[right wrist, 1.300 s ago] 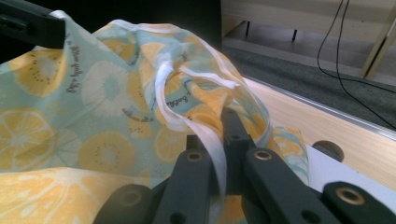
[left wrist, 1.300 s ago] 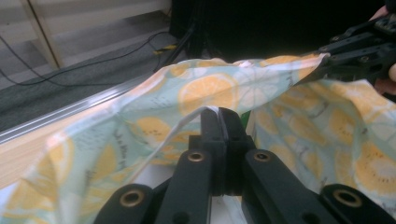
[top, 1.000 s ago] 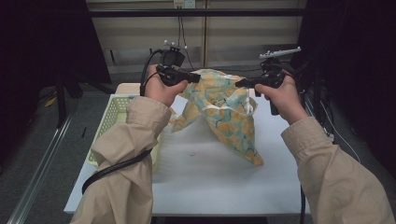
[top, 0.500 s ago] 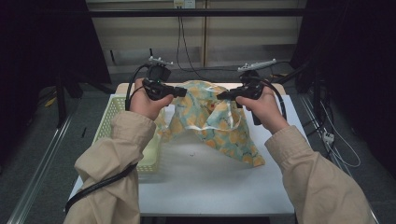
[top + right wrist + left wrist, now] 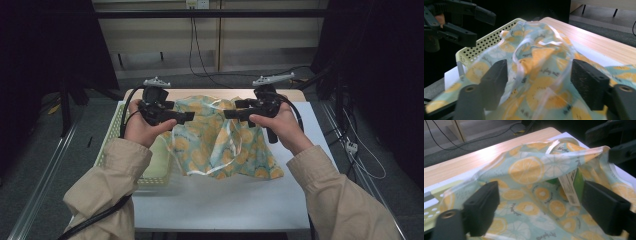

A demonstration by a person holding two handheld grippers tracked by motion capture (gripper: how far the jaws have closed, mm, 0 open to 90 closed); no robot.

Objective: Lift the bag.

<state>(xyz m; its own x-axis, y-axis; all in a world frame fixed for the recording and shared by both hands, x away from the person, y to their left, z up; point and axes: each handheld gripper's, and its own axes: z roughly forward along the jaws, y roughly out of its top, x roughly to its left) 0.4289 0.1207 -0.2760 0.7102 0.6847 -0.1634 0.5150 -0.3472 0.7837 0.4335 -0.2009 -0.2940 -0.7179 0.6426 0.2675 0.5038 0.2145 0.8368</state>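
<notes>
Above a white table point(image 5: 225, 200), the left gripper point(image 5: 185, 117) and right gripper point(image 5: 231, 114) hover over a lemon-print bag point(image 5: 220, 145). Both sets of jaws have just sprung apart, gripping nothing. Beside it sits a pale green basket point(image 5: 112, 145).

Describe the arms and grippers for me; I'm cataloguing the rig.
Both arms wear beige sleeves. The left gripper and right gripper are black, each topped by a grey three-cornered plate, with blocky black fingers. A black cable trails under the left sleeve.
</notes>
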